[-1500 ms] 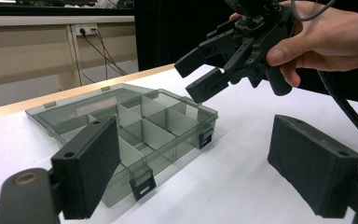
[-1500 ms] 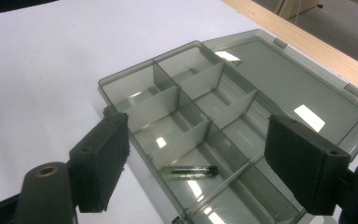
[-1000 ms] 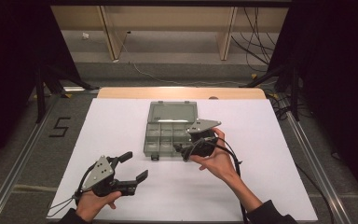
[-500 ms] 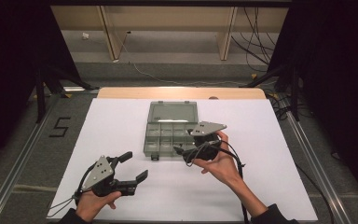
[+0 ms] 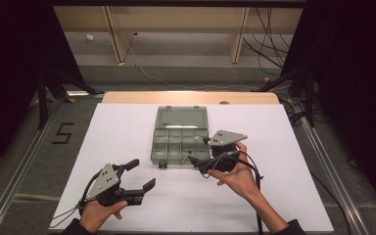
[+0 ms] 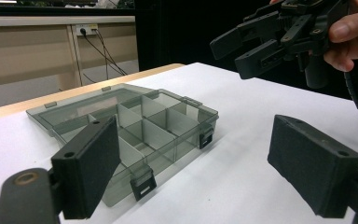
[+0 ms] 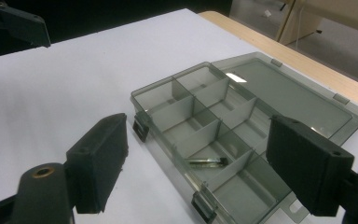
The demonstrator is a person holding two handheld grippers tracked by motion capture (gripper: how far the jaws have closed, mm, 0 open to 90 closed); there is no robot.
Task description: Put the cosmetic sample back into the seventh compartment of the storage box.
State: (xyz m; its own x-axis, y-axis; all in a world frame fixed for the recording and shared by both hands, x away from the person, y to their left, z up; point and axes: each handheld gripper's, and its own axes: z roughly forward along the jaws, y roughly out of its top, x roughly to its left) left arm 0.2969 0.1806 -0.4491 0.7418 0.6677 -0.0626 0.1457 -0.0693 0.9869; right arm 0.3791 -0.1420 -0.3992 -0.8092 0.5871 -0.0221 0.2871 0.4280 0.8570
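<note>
A clear grey compartment box (image 5: 176, 145) lies open on the white table, its lid (image 5: 181, 117) folded flat behind it. One small dark metal piece (image 7: 207, 161) rests in a near compartment. My right gripper (image 5: 199, 155) hovers at the box's right front corner and points left across it. Its jaws are open and have just been opening a little, with nothing between the pads (image 7: 100, 161). My left gripper (image 5: 143, 174) sits low on the table in front of the box's left side, open and empty, and faces the box (image 6: 135, 126). The right gripper (image 6: 270, 42) also appears in the left gripper view.
A white sheet (image 5: 274, 171) covers the table, with a wooden strip (image 5: 191, 97) along its far edge. Metal rails run along both sides. Cables trail from both grippers toward the near edge. Shelving legs and wires stand on the floor beyond the table.
The right gripper has drifted slightly to the right and toward the near edge. The left gripper and the box have stayed put.
</note>
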